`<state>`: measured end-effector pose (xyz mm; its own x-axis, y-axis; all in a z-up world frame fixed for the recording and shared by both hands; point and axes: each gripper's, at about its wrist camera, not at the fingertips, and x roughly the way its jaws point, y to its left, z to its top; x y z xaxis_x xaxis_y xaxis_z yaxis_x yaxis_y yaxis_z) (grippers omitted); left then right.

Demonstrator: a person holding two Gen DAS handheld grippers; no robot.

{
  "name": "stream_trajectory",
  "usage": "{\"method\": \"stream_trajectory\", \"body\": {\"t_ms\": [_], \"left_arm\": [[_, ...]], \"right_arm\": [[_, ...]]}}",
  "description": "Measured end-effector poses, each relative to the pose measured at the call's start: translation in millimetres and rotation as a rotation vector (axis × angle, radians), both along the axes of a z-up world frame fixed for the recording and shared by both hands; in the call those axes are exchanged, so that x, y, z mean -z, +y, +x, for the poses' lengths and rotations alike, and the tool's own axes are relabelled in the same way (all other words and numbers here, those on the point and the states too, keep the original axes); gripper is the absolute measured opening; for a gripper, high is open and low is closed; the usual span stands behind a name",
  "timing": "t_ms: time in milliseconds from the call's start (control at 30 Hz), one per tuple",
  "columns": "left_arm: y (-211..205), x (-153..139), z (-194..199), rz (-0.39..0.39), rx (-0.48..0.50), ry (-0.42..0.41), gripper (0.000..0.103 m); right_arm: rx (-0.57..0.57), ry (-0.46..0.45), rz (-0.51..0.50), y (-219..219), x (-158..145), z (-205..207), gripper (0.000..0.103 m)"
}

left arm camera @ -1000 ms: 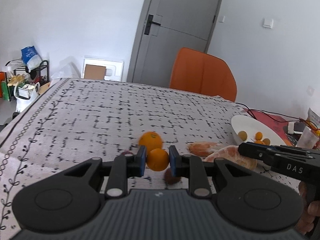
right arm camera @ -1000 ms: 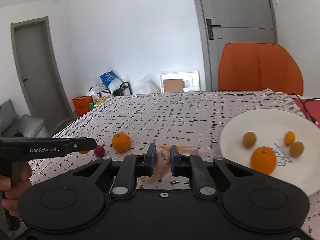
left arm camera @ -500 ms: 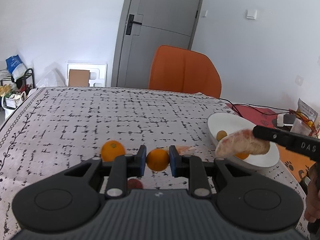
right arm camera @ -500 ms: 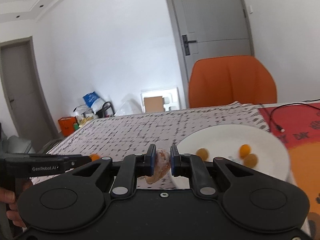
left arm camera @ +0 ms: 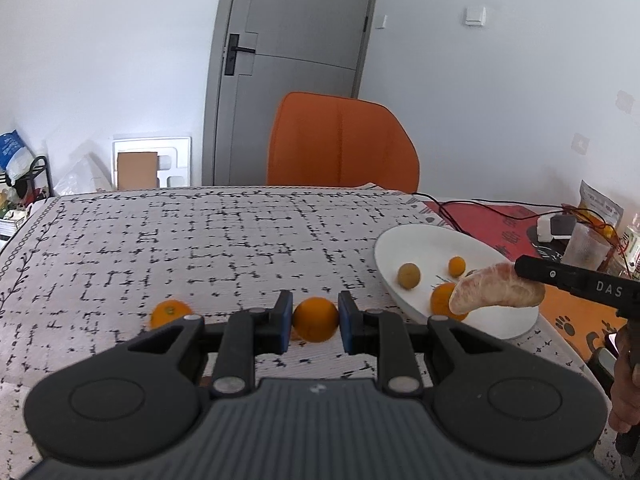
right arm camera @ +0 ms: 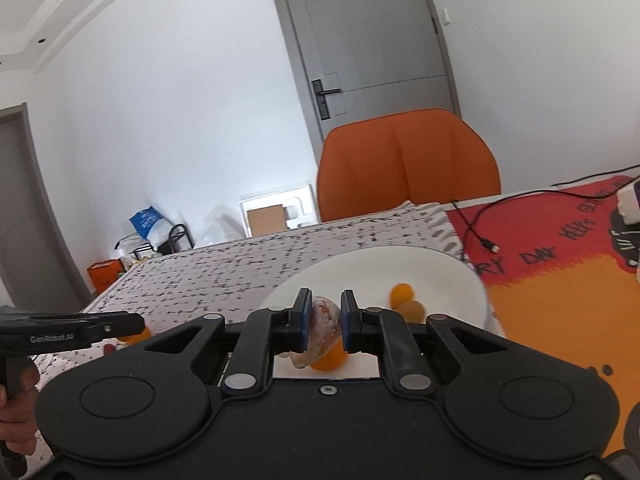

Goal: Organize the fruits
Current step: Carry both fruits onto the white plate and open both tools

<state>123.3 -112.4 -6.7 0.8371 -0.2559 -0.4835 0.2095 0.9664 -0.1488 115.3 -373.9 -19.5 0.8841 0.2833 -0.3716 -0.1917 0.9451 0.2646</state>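
Observation:
My left gripper (left arm camera: 315,318) is shut on a small orange (left arm camera: 315,319), held above the patterned tablecloth (left arm camera: 200,248) left of the white plate (left arm camera: 404,240). Another orange (left arm camera: 170,313) lies on the cloth to its left. My right gripper (right arm camera: 323,321) is shut on a peeled pomelo segment (right arm camera: 320,330), which hangs over the near rim of the white plate (right arm camera: 372,268). In the left wrist view that pomelo segment (left arm camera: 494,292) shows under the right gripper's black finger. On the plate lie an orange (left arm camera: 442,300), a brownish-green small fruit (left arm camera: 409,275) and a small orange fruit (left arm camera: 456,266).
An orange chair (left arm camera: 340,144) stands behind the table's far edge. A red and orange mat (right arm camera: 560,264) with a black cable (right arm camera: 480,232) lies right of the plate, with a cup (left arm camera: 586,246) and packets beyond. A small dark red fruit (right arm camera: 109,347) lies on the cloth.
Both grippers have swung right toward the plate, each keeping its fruit. The pomelo segment now hangs over the plate's rim; earlier it was over the cloth left of the plate.

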Motion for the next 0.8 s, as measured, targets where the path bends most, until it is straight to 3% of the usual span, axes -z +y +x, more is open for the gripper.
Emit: {"method": "stream_trajectory", "body": {"t_ms": [300, 400, 533, 700, 800], "left_arm": [[-16, 3, 7, 0.018, 0.027, 0.006, 0.023], [-20, 4, 10, 0.022, 0.035, 0.009, 0.023], [-28, 5, 14, 0.031, 0.049, 0.013, 0.023], [-40, 3, 18, 0.034, 0.072, 0.007, 0.023], [-47, 2, 20, 0.041, 0.091, 0.001, 0.023]], "right_arm": [[0.048, 0.017, 0.019, -24, 10, 3, 0.013], [0.078, 0.022, 0.021, -31, 14, 5, 0.008], [0.119, -0.018, -0.074, -28, 16, 2, 0.021], [0.113, 0.029, -0.022, -35, 24, 2, 0.024], [0.123, 0.045, 0.0, -37, 28, -1, 0.036]]}}
